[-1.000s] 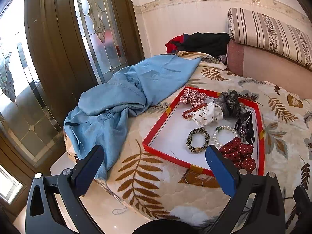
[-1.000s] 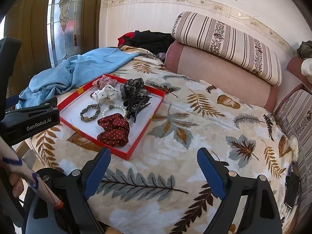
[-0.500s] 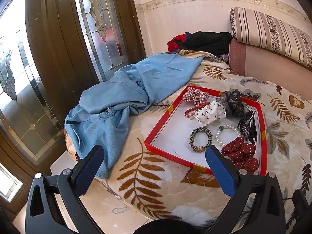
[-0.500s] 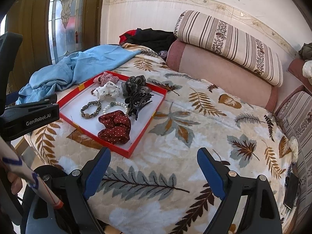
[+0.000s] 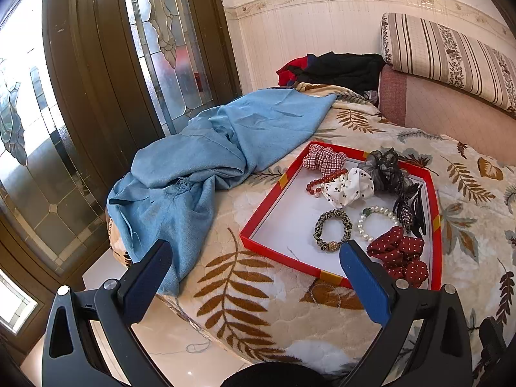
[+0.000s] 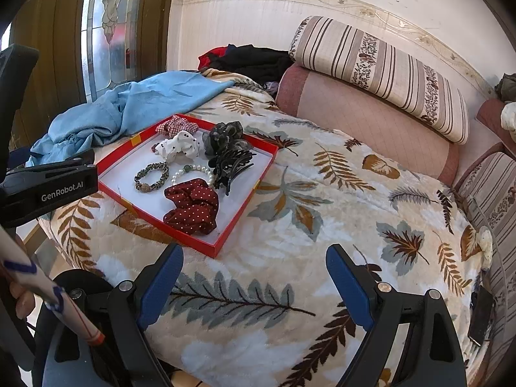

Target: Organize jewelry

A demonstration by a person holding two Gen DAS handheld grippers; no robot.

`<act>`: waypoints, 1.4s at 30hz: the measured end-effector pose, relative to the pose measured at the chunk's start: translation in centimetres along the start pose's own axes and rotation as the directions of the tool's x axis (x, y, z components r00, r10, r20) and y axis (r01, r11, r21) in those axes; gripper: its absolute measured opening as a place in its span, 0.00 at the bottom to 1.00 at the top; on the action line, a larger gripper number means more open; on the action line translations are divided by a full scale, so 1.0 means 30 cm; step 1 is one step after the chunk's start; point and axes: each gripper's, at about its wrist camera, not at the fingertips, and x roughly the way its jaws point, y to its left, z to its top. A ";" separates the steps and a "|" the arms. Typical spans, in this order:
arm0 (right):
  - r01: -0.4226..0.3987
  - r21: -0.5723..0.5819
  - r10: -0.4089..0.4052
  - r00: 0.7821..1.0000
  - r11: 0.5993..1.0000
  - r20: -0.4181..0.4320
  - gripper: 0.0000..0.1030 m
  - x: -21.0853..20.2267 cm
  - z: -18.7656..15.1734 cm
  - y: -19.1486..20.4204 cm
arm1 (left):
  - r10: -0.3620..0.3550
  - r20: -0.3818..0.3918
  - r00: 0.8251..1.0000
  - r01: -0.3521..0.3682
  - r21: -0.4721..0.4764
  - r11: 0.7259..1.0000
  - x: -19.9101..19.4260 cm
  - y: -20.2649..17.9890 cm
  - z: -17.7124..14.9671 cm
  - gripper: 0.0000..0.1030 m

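A red-rimmed tray (image 5: 274, 196) (image 6: 245, 203) lies on the leaf-print bed cover. In it are a dark red dotted scrunchie (image 5: 400, 254) (image 6: 192, 208), a pearl bracelet (image 5: 375, 217) (image 6: 193, 170), a green braided bracelet (image 5: 332, 229) (image 6: 151, 177), a white dotted scrunchie (image 5: 350, 188) (image 6: 179, 145), a red bead bracelet (image 5: 322, 182), a checked scrunchie (image 5: 324, 158), a grey scrunchie (image 5: 385, 167) and black claw clips (image 5: 409, 206) (image 6: 230, 166). My left gripper (image 5: 256, 259) is open and empty, short of the tray's near edge. My right gripper (image 6: 254, 266) is open and empty over the cover, right of the tray.
A blue cloth (image 5: 206, 164) (image 6: 135, 106) is heaped at the bed's left edge beside the tray. Dark clothes (image 5: 335, 69) lie at the back. A striped bolster (image 6: 380, 71) sits on the pink headrest. A glass door (image 5: 96, 96) and floor are on the left.
Both grippers have moved slightly closer to the bed and tray. Both stay open and empty. Nothing in the tray has moved.
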 end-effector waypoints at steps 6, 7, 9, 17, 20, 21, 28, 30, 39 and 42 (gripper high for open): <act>0.001 -0.003 -0.001 1.000 1.000 -0.008 0.90 0.004 -0.005 0.002 | 0.001 -0.001 1.000 -0.001 -0.001 1.000 -0.004 0.001 0.000 1.00; 0.000 -0.003 0.000 1.000 1.000 -0.009 0.90 0.004 -0.006 0.001 | 0.001 -0.001 1.000 -0.001 -0.002 1.000 -0.002 0.002 -0.001 1.00; 0.002 -0.006 -0.002 1.000 1.000 -0.012 0.90 0.007 -0.005 0.004 | 0.001 -0.003 1.000 -0.001 -0.003 1.000 -0.001 0.003 -0.001 1.00; 0.003 -0.006 -0.003 1.000 1.000 -0.022 0.90 0.015 -0.007 0.004 | -0.001 -0.007 1.000 0.001 -0.005 1.000 0.003 0.008 -0.006 1.00; 0.001 -0.005 -0.002 1.000 1.000 -0.021 0.90 0.016 -0.005 0.005 | -0.003 -0.011 1.000 0.002 -0.007 1.000 0.007 0.009 -0.004 1.00; 0.003 -0.005 -0.003 1.000 1.000 -0.023 0.90 0.017 -0.006 0.005 | -0.004 -0.015 1.000 0.004 -0.011 1.000 0.013 0.012 -0.007 1.00; -0.001 -0.004 0.001 1.000 1.000 -0.028 0.90 0.029 -0.006 0.004 | 0.001 -0.031 1.000 -0.002 -0.027 1.000 0.033 0.022 -0.009 1.00; -0.001 -0.004 0.000 1.000 1.000 -0.030 0.90 0.030 -0.006 0.004 | 0.003 -0.033 0.999 -0.004 -0.029 1.000 0.037 0.023 -0.009 1.00; -0.003 -0.004 0.003 0.999 1.000 -0.032 0.90 0.037 -0.005 0.004 | 0.008 -0.034 0.999 -0.009 -0.036 0.999 0.046 0.036 -0.005 1.00; -0.004 -0.004 0.004 0.999 1.000 -0.033 0.90 0.041 -0.005 0.004 | 0.019 -0.034 0.999 -0.020 -0.038 0.999 0.050 0.041 -0.004 1.00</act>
